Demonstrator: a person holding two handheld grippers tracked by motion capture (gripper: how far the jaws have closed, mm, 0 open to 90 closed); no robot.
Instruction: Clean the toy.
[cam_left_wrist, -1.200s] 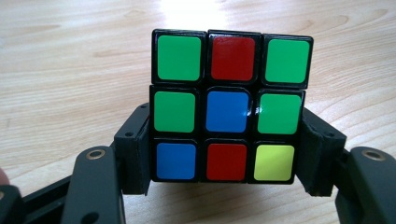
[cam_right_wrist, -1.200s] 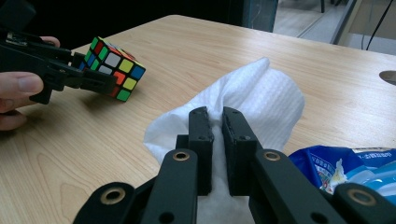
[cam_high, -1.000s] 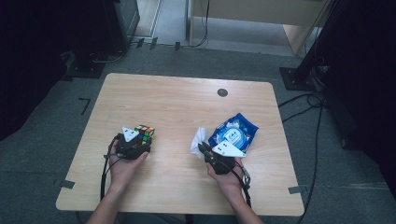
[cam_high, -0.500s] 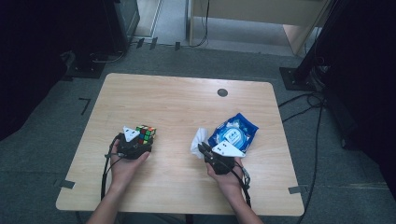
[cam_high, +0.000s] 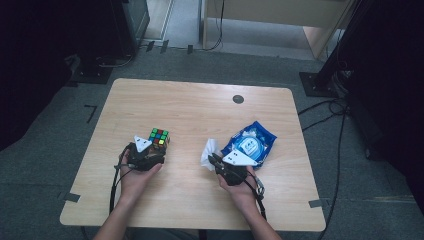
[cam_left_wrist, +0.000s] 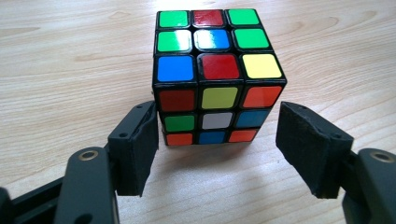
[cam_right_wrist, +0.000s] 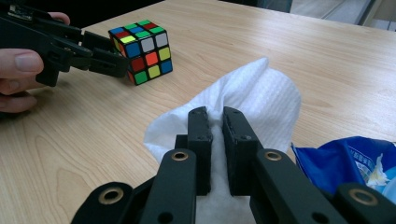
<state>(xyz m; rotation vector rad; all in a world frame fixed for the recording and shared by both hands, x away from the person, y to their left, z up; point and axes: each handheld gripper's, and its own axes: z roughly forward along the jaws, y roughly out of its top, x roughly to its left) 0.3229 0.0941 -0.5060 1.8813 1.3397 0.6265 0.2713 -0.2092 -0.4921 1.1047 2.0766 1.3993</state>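
Observation:
A scrambled puzzle cube rests on the wooden table. My left gripper lies low on the table just before it, open. Its jaws have just been opening a little; the cube's near lower edge sits between them, and the right pad stands clearly apart from it. My right gripper is shut on a crumpled white wipe, pinching a fold of it. In the right gripper view the cube and the left gripper appear at the upper left.
A blue wipes pack lies on the table just right of the right gripper. A dark round grommet sits near the table's far edge. Cables trail from both grippers toward the near edge.

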